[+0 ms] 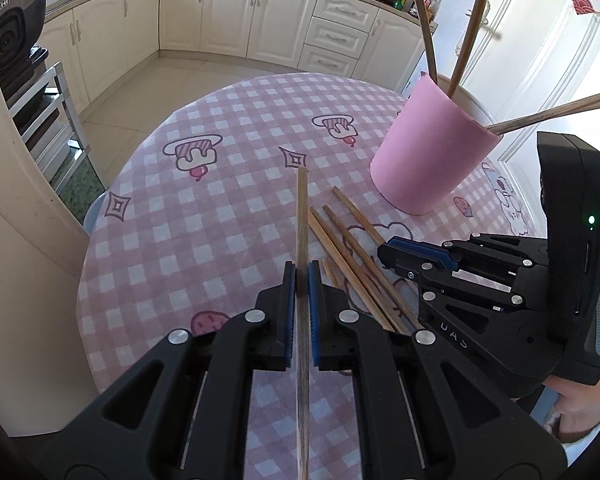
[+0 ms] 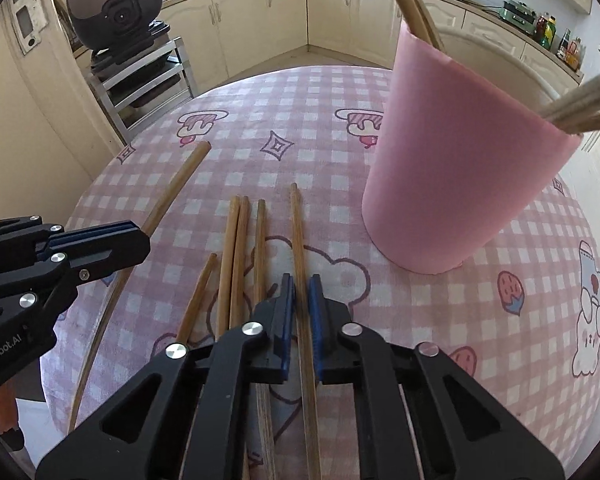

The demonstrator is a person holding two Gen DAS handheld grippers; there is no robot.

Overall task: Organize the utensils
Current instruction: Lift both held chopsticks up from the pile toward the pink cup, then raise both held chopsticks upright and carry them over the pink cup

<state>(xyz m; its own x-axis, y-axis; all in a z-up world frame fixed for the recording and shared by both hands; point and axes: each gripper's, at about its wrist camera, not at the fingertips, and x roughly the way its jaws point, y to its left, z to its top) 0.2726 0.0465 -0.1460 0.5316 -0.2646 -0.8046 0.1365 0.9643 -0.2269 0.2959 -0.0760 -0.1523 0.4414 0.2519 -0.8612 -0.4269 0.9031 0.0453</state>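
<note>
My left gripper [image 1: 301, 270] is shut on a wooden chopstick [image 1: 302, 216] that points forward above the pink checked tablecloth [image 1: 204, 240]. My right gripper [image 2: 301, 284] is shut on another wooden chopstick [image 2: 298, 232] that lies low over the table. Several loose chopsticks [image 2: 236, 248] lie on the cloth just left of it. A pink cylinder holder [image 2: 456, 160] stands to the right with several chopsticks [image 1: 556, 114] leaning in it; it also shows in the left wrist view [image 1: 428, 152]. In the right wrist view the left gripper [image 2: 140, 240] holds its chopstick [image 2: 172, 188].
The round table's far edge [image 1: 284, 76] drops to a tiled floor. Cream kitchen cabinets [image 1: 236, 12] line the back. A black cooker on a metal rack [image 2: 116, 12] stands at the left. A white door [image 1: 540, 52] is behind the holder.
</note>
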